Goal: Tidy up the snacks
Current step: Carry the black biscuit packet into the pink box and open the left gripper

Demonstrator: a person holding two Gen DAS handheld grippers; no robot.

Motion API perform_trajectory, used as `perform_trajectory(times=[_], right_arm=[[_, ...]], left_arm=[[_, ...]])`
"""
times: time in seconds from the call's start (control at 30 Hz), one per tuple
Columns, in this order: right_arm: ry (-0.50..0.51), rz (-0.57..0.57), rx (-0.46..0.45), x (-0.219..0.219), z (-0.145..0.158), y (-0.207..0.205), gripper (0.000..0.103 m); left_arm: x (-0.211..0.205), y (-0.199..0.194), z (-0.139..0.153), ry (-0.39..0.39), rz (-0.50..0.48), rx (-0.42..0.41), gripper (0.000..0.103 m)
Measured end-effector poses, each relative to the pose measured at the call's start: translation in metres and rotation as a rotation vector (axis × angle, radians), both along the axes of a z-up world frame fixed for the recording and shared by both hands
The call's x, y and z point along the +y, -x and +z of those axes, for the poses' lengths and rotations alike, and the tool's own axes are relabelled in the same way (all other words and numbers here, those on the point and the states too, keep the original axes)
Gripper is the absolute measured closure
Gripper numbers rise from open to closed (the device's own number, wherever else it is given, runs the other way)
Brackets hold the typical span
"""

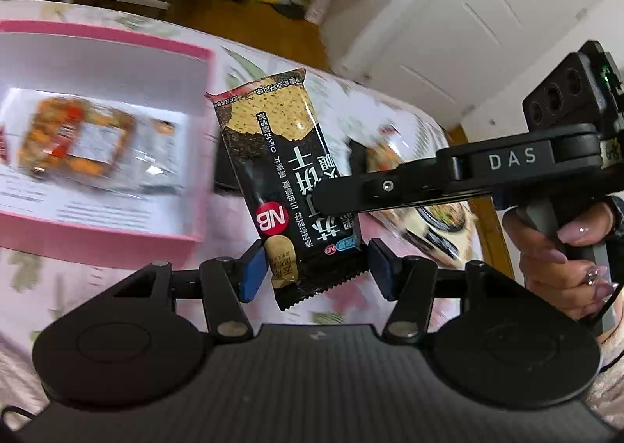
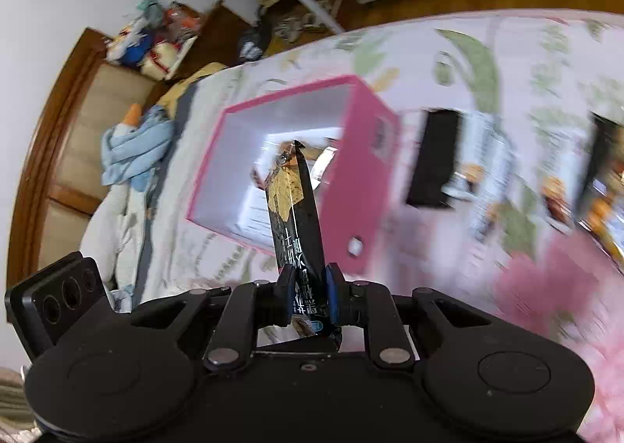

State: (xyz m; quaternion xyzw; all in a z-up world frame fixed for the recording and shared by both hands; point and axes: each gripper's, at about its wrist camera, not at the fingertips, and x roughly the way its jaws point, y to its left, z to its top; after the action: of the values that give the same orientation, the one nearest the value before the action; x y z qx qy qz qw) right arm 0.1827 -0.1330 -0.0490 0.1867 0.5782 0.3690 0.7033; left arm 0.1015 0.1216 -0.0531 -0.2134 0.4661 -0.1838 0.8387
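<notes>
A black cracker packet (image 1: 284,177) with an "NB" red dot hangs above the bed. My right gripper (image 2: 308,287) is shut on its lower end (image 2: 296,209); in the left wrist view its finger (image 1: 351,193) comes in from the right and pinches the packet. My left gripper (image 1: 316,271) is open, its blue pads on either side of the packet's bottom edge, touching or nearly so. A pink box (image 1: 202,99) with white inside lies to the left and holds an orange snack pack (image 1: 74,138). In the right wrist view the box (image 2: 366,123) lies beyond the packet.
More snack packets (image 2: 433,158) lie on the floral bedspread (image 2: 507,64) to the right of the box, blurred. A blue cloth (image 2: 132,146) lies at the bed's left. White cabinet doors (image 1: 448,33) stand behind the bed.
</notes>
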Motion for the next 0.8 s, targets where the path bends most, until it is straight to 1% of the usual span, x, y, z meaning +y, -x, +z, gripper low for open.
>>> perform_trajectory(times=[0.13, 0.27, 0.33, 0.4, 0.5, 0.63, 0.7, 0.77, 0.8], right_arm=[[-0.019, 0.051, -0.008, 0.037, -0.003, -0.02, 0.082], [-0.011, 0.08, -0.001, 0.076, -0.013, -0.04, 0.082], [-0.004, 0.087, -0.001, 0.091, -0.019, -0.048, 0.081], [0.004, 0.102, 0.003, 0.104, -0.026, -0.058, 0.081], [0.026, 0.118, 0.0, 0.119, -0.035, -0.07, 0.08], [0.07, 0.135, -0.006, 0.125, -0.041, -0.069, 0.078], [0.11, 0.148, -0.025, 0.124, -0.043, -0.062, 0.076], [0.149, 0.152, -0.029, 0.123, -0.046, -0.058, 0.074], [0.161, 0.151, -0.049, 0.122, -0.045, -0.054, 0.072]], left_arm=[[0.033, -0.013, -0.001, -0.029, 0.059, 0.024, 0.048], [0.059, -0.034, -0.013, -0.046, 0.104, 0.063, 0.048], [0.068, -0.042, -0.019, -0.062, 0.119, 0.066, 0.048], [0.079, -0.053, -0.028, -0.055, 0.154, 0.087, 0.048], [0.081, -0.061, -0.036, -0.077, 0.18, 0.091, 0.048], [0.073, -0.063, -0.048, -0.105, 0.161, 0.116, 0.047], [0.068, -0.064, -0.051, -0.146, 0.159, 0.11, 0.046], [0.061, -0.062, -0.049, -0.193, 0.168, 0.088, 0.043], [0.06, -0.061, -0.047, -0.206, 0.171, 0.08, 0.042]])
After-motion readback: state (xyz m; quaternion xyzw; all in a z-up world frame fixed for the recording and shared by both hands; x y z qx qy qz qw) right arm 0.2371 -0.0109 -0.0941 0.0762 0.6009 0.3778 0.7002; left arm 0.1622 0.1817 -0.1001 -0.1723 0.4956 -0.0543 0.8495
